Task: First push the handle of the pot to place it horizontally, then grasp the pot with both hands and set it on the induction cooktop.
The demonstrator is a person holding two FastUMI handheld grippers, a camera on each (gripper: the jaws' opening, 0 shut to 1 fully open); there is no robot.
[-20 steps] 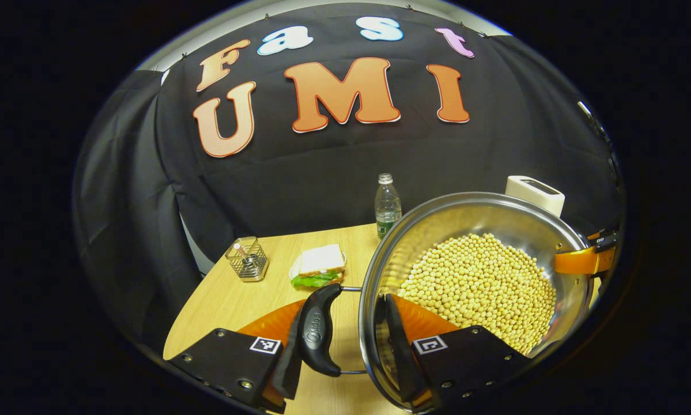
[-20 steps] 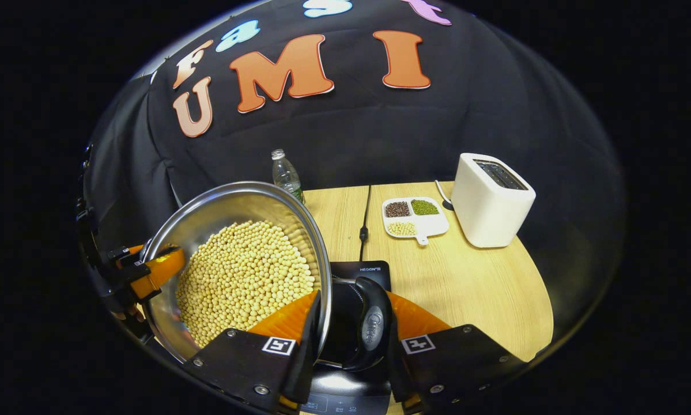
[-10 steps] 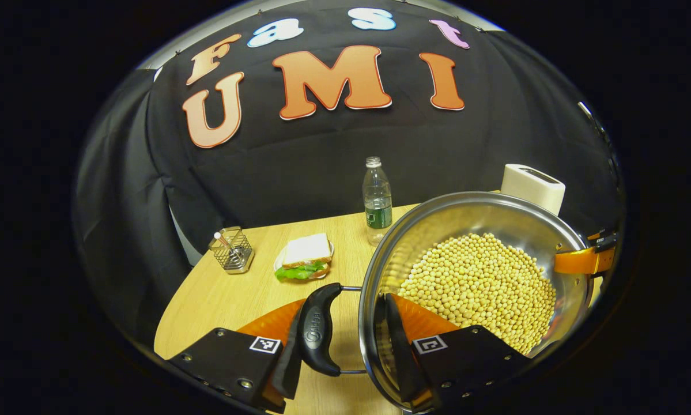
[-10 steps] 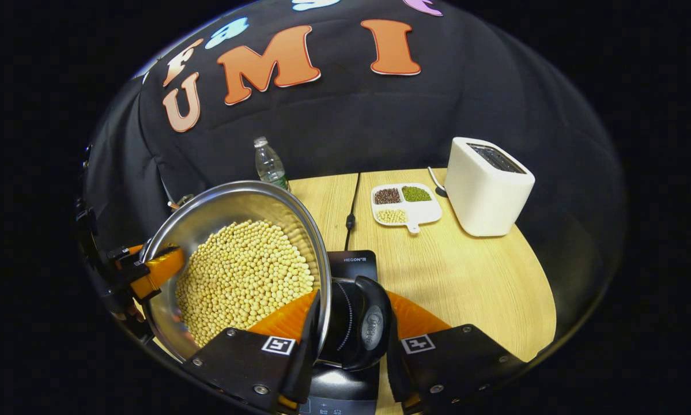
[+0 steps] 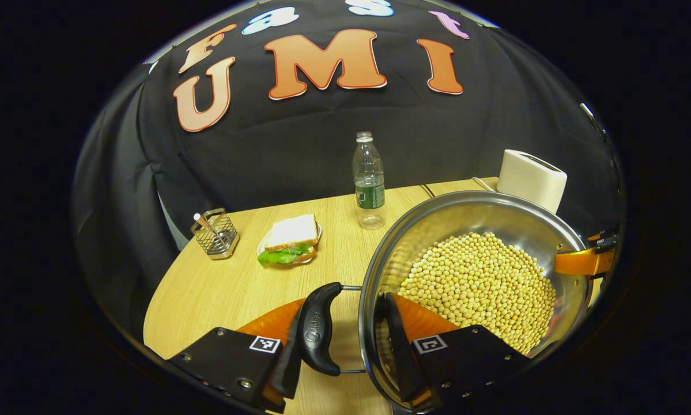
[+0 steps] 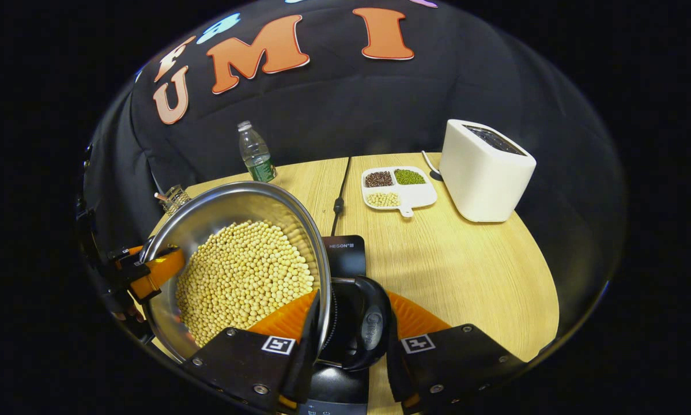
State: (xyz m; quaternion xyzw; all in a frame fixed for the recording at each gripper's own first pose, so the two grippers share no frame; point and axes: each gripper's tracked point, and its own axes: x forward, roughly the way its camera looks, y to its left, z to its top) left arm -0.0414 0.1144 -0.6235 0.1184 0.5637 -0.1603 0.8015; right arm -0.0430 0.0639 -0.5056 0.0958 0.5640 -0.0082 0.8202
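Here the left claw (image 5: pixel 340 340) and the right claw (image 6: pixel 345 340) each pinch a side handle of the pot (image 6: pixel 236 271), full of beans, above the cooktop (image 6: pixel 345 256) on the table (image 6: pixel 466 271).

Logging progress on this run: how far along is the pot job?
Done: both handles lie level, gripped. In hand: left gripper and right gripper each clamp a handle with the pot of beans, carrying it above the induction cooktop. Left: lower it onto the cooktop, release.
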